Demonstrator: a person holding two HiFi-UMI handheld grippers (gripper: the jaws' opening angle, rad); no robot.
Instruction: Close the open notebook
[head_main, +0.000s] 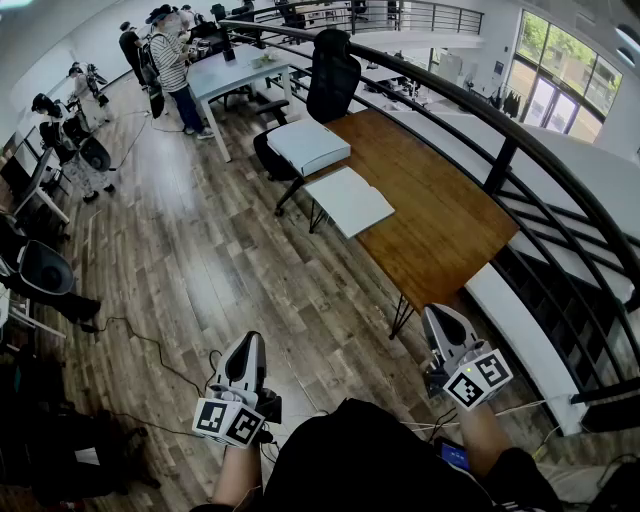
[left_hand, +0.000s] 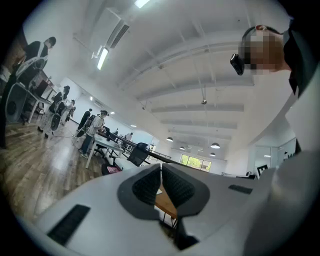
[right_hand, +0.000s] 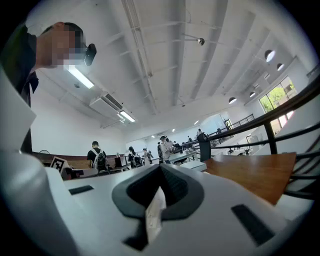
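Note:
The open notebook (head_main: 348, 200) lies with white pages up on the near left edge of the brown wooden table (head_main: 440, 220), well ahead of both grippers. My left gripper (head_main: 252, 342) hangs over the wooden floor at the bottom, its jaws shut (left_hand: 161, 167) with nothing between them. My right gripper (head_main: 432, 314) sits by the table's near corner, also shut (right_hand: 160, 167). A pale strip (right_hand: 154, 212) shows in the notch below its pads; I cannot tell what it is. The tabletop (right_hand: 260, 175) shows to the right in the right gripper view.
A thick white slab (head_main: 308, 146) rests at the table's far left end, beside a black office chair (head_main: 332, 70). A curved black railing (head_main: 500, 150) runs along the table's right side. People (head_main: 175, 60) stand by a white table (head_main: 240, 72) farther back. Cables (head_main: 150, 350) cross the floor.

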